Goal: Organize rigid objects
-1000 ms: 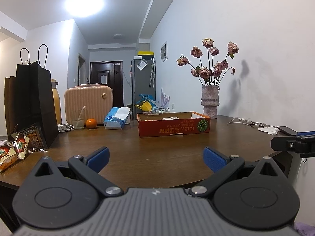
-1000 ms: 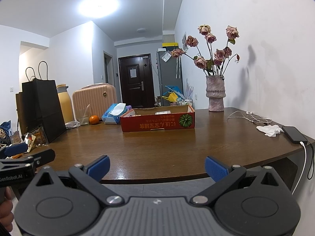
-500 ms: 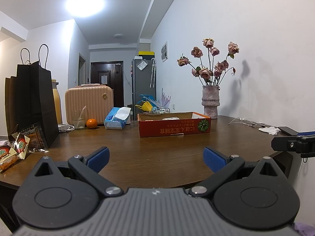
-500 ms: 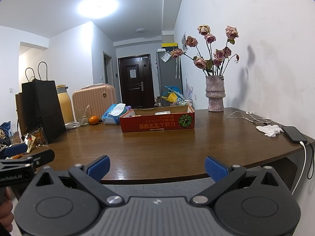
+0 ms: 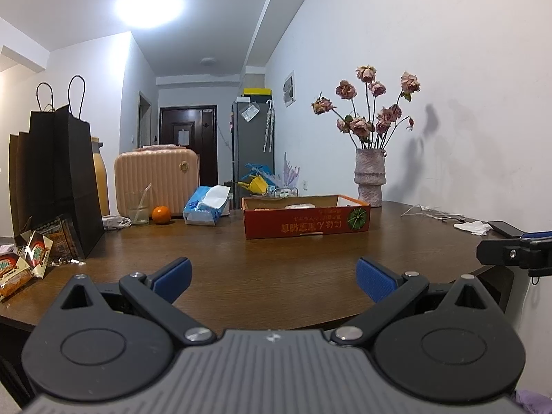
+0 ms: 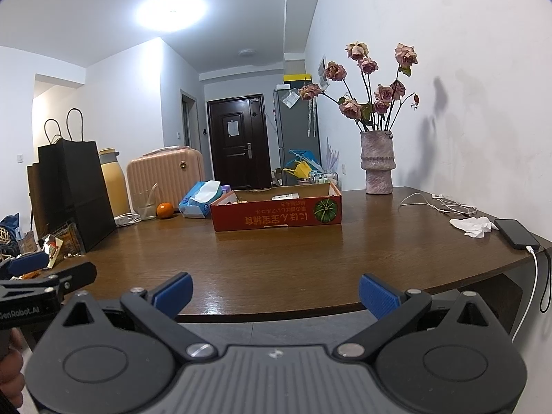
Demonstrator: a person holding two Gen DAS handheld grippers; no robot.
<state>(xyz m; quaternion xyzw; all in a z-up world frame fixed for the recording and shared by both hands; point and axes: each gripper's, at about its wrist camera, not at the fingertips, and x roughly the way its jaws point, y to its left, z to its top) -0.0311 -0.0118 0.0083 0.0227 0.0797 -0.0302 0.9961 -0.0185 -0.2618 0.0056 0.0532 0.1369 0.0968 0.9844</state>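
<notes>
Wooden table (image 5: 276, 276): red box (image 5: 307, 220) well beyond empty left gripper (image 5: 272, 276).

The left gripper (image 6: 45, 276), seen at the left edge of the right wrist view, carries white lettering that reads "GenRobot.AI" on its black side. The red cardboard box (image 6: 277, 215) in the middle of the surface has 1 line of yellow characters on its front wall, printed upside down and beside a green pumpkin picture; the characters cannot be read. The snack packets (image 5: 20, 262) left of the box bear print too small to read.
</notes>
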